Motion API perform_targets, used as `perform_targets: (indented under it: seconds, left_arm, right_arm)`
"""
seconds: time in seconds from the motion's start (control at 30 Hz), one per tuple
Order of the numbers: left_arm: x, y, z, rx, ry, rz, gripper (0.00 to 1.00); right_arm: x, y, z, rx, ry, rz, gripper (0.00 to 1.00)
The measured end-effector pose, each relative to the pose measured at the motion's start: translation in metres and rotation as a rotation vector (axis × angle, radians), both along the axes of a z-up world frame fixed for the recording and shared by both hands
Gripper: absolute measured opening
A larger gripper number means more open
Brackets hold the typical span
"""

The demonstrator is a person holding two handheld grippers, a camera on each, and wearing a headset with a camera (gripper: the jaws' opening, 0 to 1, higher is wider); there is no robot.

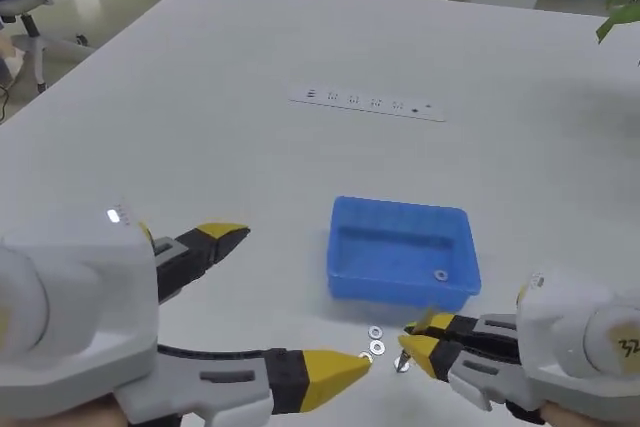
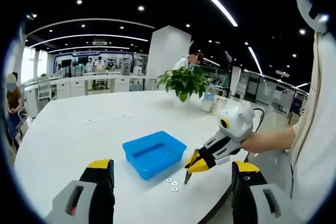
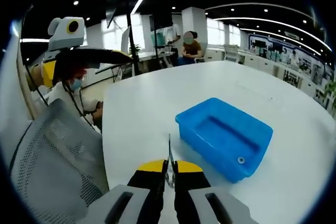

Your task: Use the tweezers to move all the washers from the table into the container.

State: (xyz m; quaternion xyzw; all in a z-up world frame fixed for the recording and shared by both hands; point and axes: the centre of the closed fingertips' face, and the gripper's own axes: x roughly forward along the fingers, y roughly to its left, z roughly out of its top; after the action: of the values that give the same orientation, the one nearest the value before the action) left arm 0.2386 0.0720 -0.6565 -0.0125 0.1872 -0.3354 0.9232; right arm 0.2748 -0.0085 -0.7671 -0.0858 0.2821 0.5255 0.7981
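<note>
Tweezers pinched in right claw; left claw agape.

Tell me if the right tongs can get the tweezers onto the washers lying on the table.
Probably yes. The right tongs are shut on the tweezers, whose tip is right beside the washers by the blue container, nothing between them. The open left tongs are close but off to one side.

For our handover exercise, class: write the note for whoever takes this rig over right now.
Left gripper: open, empty.
Right gripper: shut on tweezers, tips by the loose washers.
Done: one washer in the container.
Left: about three loose washers, in front of the container, to move in.
</note>
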Motion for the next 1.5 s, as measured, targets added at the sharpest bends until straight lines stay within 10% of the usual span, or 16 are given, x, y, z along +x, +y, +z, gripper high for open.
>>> perform_targets:
  seconds: [0.87,1.5]
  left_arm:
    - [0.0,0.01,0.003,-0.008,-0.009,0.023,0.94]
    - [0.0,0.018,0.003,-0.008,-0.008,0.049,0.93]
  right_arm:
    - [0.061,-0.01,0.089,0.239,-0.015,-0.142,0.02]
    - [0.114,-0.02,0.04,0.175,0.068,-0.289,0.02]
